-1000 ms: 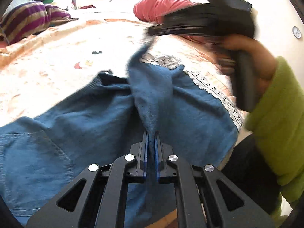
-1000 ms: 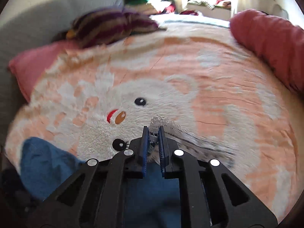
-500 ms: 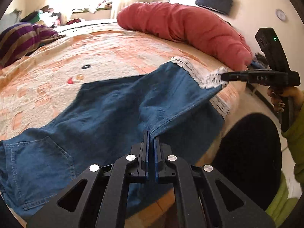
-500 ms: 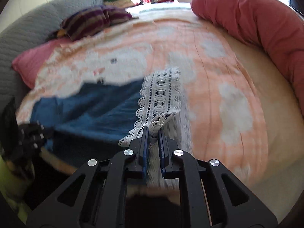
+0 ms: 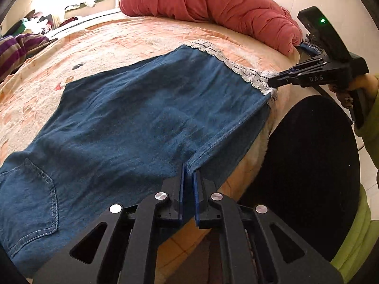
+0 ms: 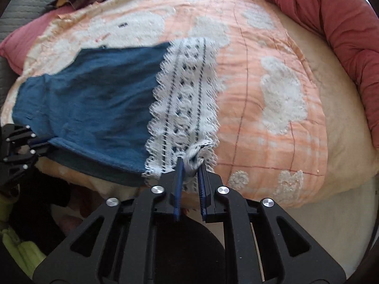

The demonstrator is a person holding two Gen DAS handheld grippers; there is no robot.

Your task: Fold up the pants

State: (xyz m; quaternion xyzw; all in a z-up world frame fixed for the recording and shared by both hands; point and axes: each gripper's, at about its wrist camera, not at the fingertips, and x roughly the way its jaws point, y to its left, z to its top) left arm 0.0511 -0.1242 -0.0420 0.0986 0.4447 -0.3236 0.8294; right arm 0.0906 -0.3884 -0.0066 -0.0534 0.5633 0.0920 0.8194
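Note:
Blue denim pants point(image 5: 132, 123) with a white lace hem point(image 5: 239, 68) lie spread flat on the bed. My left gripper point(image 5: 188, 177) is shut on the pants' near side seam at the bed's edge. My right gripper point(image 6: 191, 163) is shut on the bunched near corner of the lace hem point(image 6: 187, 104). It shows in the left wrist view point(image 5: 272, 82) at the right, pinching that corner. The left gripper shows in the right wrist view point(image 6: 45, 144) at the far left, on the blue fabric point(image 6: 94, 94). A back pocket point(image 5: 26, 203) faces up at lower left.
A peach and white blanket point(image 6: 272, 82) covers the bed. A long red bolster point(image 5: 213, 7) lies along the far side. A striped cushion point(image 5: 16, 49) and a clothes pile lie at the far left. The person's dark trouser leg point(image 5: 312, 170) stands by the bed edge.
Both grippers pulled the pant leg out and down from a raised, bunched state. The leg now lies stretched flat along the bed edge, with the right gripper lower.

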